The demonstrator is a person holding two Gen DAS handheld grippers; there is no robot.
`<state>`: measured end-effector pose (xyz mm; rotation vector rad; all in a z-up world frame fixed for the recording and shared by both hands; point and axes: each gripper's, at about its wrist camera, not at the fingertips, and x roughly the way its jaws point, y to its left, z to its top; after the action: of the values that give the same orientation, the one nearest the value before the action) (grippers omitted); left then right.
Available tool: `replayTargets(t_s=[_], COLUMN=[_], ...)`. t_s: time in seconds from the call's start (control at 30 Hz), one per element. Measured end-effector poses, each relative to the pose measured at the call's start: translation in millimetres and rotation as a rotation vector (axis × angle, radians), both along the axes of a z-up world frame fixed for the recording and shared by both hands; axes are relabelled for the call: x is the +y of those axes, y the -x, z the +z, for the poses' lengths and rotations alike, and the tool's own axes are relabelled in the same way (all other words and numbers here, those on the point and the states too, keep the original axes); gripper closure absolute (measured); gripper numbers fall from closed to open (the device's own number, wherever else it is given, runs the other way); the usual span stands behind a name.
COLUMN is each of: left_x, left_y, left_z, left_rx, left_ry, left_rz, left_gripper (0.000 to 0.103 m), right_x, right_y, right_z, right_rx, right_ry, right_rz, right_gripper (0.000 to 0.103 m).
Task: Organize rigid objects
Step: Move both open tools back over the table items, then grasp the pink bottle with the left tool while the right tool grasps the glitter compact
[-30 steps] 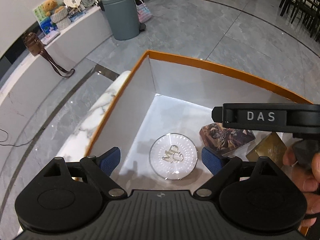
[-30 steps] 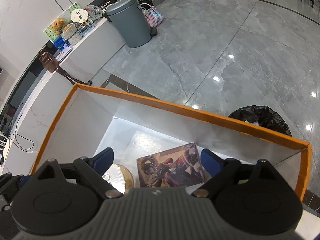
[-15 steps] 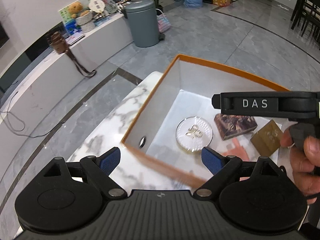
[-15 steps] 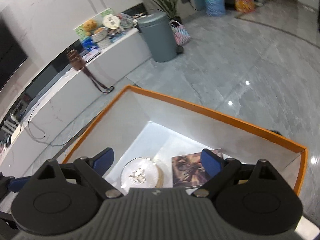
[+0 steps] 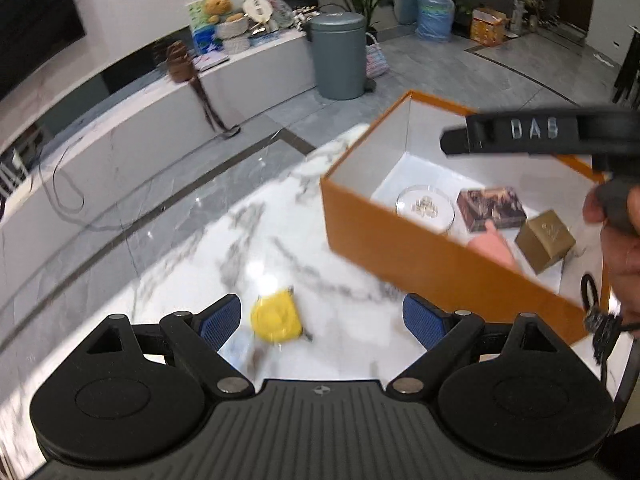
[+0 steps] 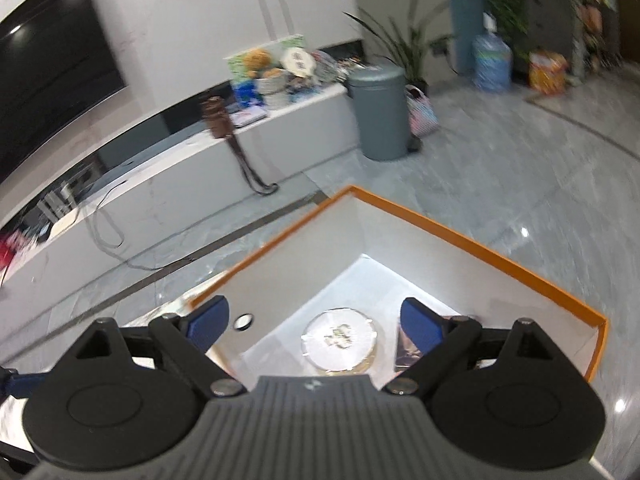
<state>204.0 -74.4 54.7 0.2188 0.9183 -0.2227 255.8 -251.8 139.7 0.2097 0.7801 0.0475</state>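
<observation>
While the left gripper [image 5: 322, 322] hangs with its fingers spread and empty, a blurred yellow object [image 5: 276, 318] lies on the marble table [image 5: 192, 264] between them, nearer the left finger. The right gripper [image 6: 316, 320] is also released and empty; beyond its fingers, inside the orange box [image 6: 500, 258], lie a round clear case [image 6: 340, 338] and a picture box [image 6: 404, 352].
</observation>
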Motion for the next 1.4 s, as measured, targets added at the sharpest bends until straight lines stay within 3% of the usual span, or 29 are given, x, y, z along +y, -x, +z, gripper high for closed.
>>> replayTargets(t_s=[0.27, 0.47, 0.63, 0.93, 1.2, 1.4], left_x=[33, 57, 67, 67, 68, 56], left_y=[52, 97, 125, 149, 148, 140], left_z=[-15, -35, -62, -74, -88, -92], left_rx=[-0.012, -0.030, -0.016, -0.032, 0.007, 0.015], left_ry=[0.041, 0.184, 0.210, 0.268, 0.298, 0.301], left_rz=[0.084, 0.187, 0.267, 0.307, 0.353, 0.335], left_gripper=[0.000, 0.000, 0.000, 0.000, 0.000, 0.000], right_x=[37, 54, 59, 57, 54, 56], right_y=[40, 80, 119, 165, 187, 184], right_z=[7, 4, -10, -60, -107, -119], right_rx=[-0.048, -0.082, -0.085, -0.081, -0.009, 0.035], right_ry=[0.057, 0.116, 0.145, 0.333, 0.368, 0.320], right_rz=[0.169, 0.289, 0.390, 0.545, 0.653, 0.663], right_gripper=[0.018, 0.020, 0.021, 0.021, 0.021, 0.021])
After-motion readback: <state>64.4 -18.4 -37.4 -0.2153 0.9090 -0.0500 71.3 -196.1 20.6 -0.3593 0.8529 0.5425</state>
